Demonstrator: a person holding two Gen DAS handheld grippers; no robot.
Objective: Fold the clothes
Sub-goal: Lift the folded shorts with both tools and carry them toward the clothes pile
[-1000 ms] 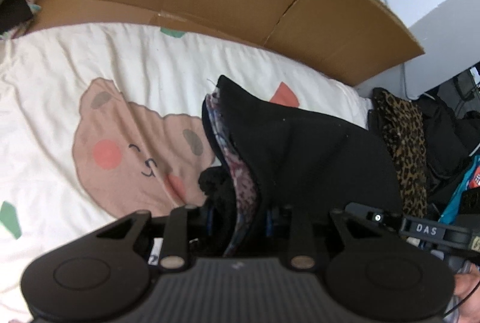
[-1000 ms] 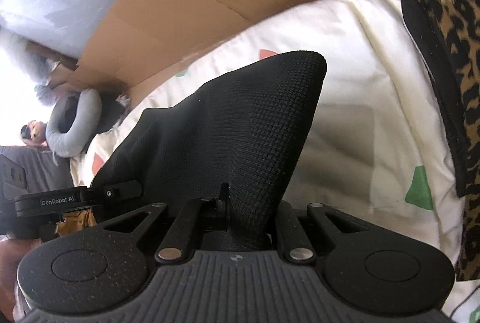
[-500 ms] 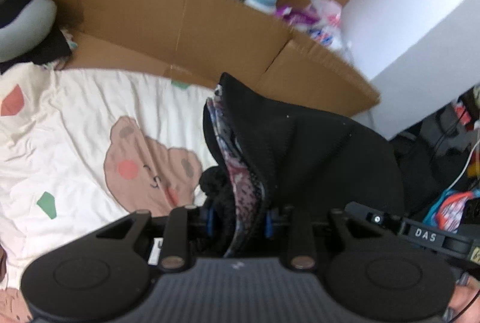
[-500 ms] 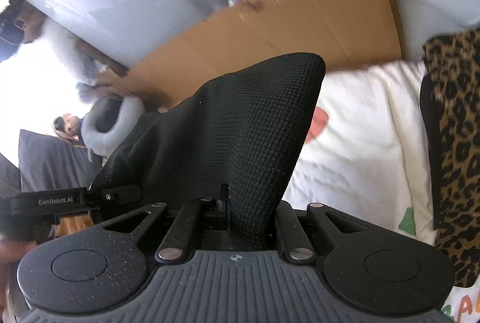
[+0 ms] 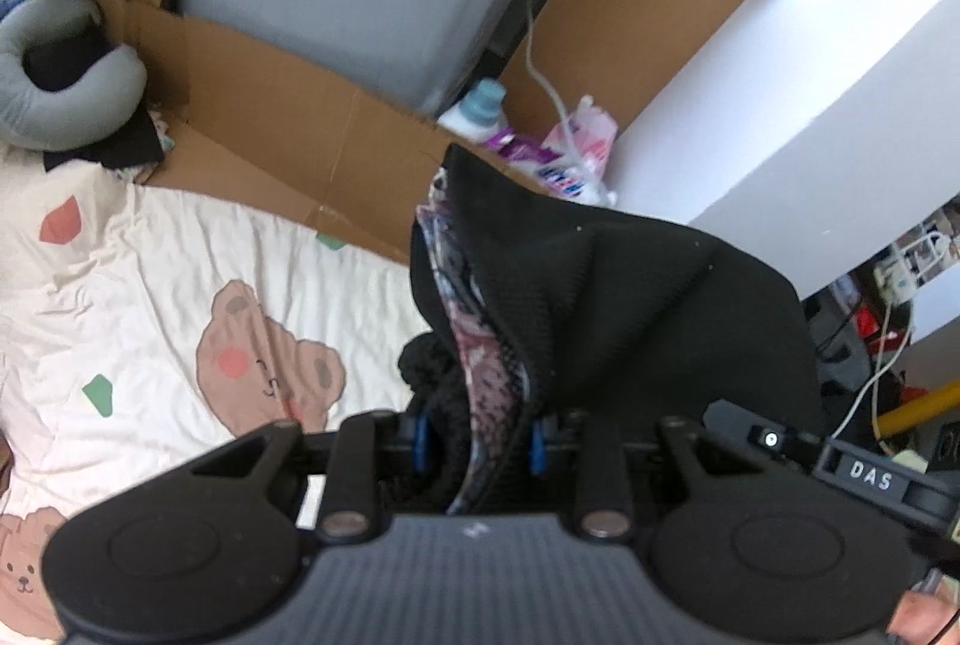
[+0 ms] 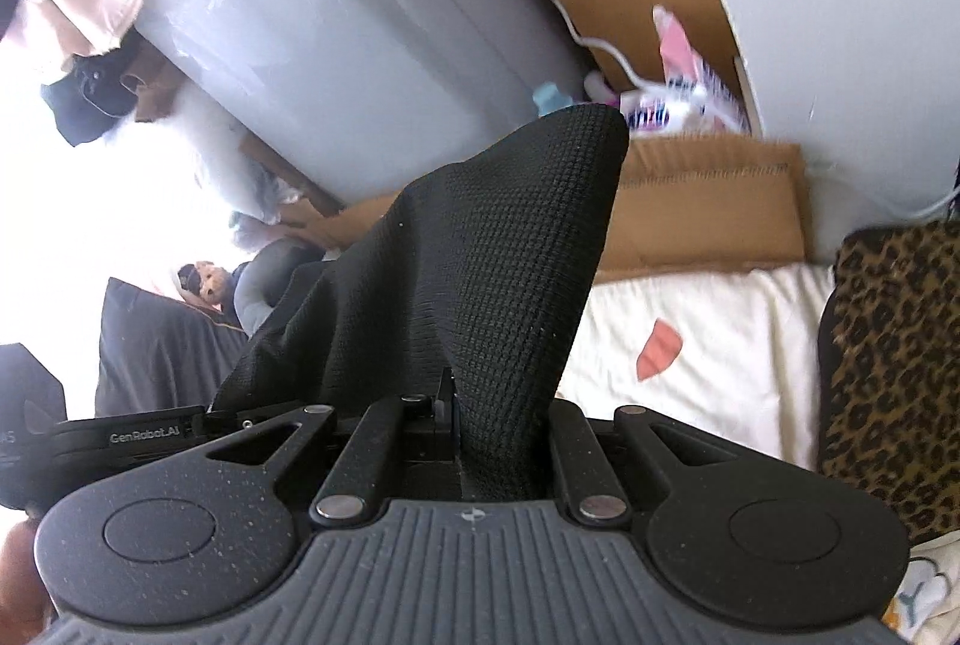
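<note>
Both your grippers, left (image 5: pixel 477 441) and right (image 6: pixel 474 435), have lifted the clamped black garment (image 5: pixel 630 309) clear of the bear-print sheet (image 5: pixel 150 285), ready for spreading.

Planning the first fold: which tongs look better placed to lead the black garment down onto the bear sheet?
Probably the left tongs: bare bear sheet lies open beside them. The right tongs, also shut on the black garment, have a leopard-print garment alongside.
</note>
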